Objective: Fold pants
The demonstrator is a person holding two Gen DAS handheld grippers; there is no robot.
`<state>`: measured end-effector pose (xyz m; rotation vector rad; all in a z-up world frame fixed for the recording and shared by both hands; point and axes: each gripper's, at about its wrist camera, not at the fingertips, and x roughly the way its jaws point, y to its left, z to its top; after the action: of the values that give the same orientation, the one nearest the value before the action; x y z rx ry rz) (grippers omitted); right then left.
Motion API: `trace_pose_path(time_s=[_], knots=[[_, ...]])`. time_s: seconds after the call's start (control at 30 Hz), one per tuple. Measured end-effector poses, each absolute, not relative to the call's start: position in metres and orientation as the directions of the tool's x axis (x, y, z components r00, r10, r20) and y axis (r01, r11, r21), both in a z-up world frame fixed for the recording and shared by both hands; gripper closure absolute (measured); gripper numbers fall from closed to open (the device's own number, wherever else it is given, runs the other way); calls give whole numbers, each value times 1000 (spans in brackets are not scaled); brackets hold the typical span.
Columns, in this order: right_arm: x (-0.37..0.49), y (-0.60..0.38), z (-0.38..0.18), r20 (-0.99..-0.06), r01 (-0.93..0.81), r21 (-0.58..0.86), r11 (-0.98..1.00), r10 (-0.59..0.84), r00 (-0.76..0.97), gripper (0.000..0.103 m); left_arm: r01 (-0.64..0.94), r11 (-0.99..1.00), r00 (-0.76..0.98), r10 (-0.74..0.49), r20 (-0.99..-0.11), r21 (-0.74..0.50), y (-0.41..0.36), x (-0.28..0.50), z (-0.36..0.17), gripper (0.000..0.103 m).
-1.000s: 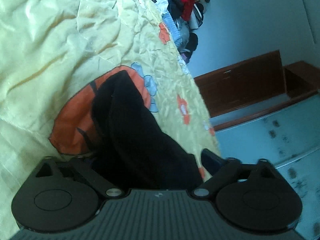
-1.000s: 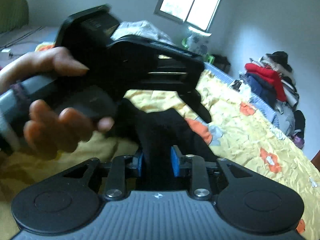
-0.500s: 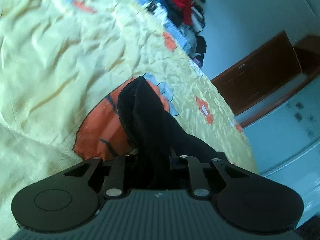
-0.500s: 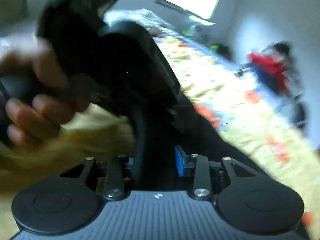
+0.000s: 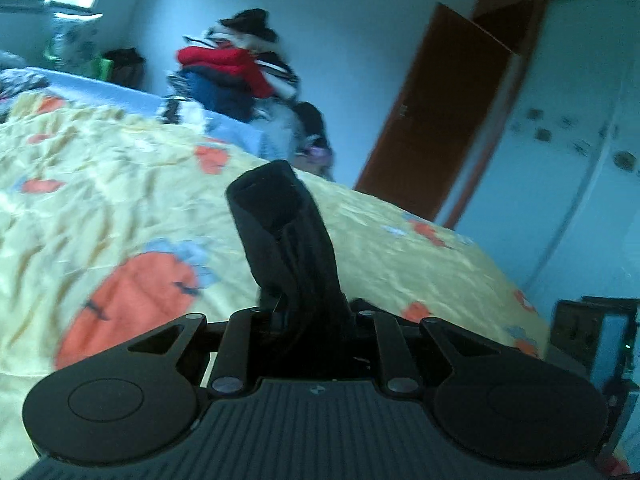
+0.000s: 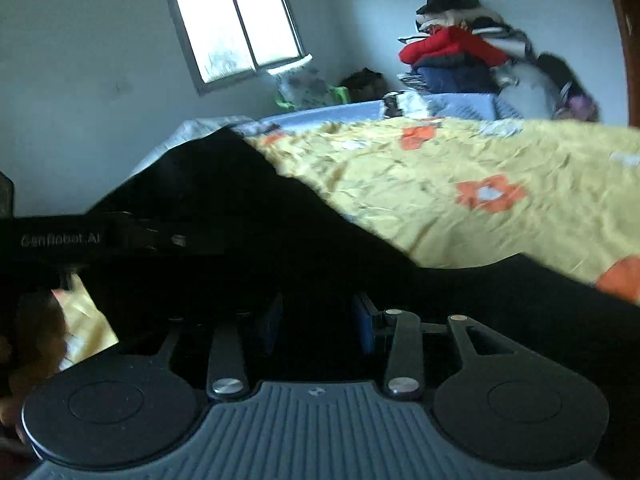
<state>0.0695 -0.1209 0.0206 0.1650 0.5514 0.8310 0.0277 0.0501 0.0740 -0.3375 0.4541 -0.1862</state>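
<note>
The black pants (image 5: 286, 236) stand up as a bunched fold out of my left gripper (image 5: 308, 320), which is shut on them above the yellow flowered bedspread (image 5: 100, 184). In the right wrist view the pants (image 6: 248, 220) stretch as a dark sheet across the left and lower middle. My right gripper (image 6: 318, 320) is shut on that cloth, its blue pads (image 6: 365, 326) showing beside it. The other gripper's black body (image 6: 80, 236) sits at the left, close by.
The bedspread (image 6: 460, 184) covers the bed. A pile of clothes with a red jacket (image 6: 452, 48) lies at the bed's far side, also seen in the left wrist view (image 5: 236, 68). A window (image 6: 236, 32), a brown door (image 5: 432, 116) and a pale wardrobe (image 5: 580, 140) stand around.
Both grippers have lifted and tilted up, raising the pants off the bed. The left gripper went from open around the cloth to shut on it. The views now show the room walls.
</note>
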Motion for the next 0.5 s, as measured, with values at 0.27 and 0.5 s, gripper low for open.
trace_pose_path(time_s=[0.27, 0.5], knots=[[81, -197, 19, -265, -530, 609, 590, 781, 565, 65, 198, 910, 870, -334, -362, -364, -11, 44, 84, 82], [77, -273, 14, -224, -408, 683, 605, 706, 672, 65, 332, 891, 832, -432, -348, -310, -90, 63, 82, 80]])
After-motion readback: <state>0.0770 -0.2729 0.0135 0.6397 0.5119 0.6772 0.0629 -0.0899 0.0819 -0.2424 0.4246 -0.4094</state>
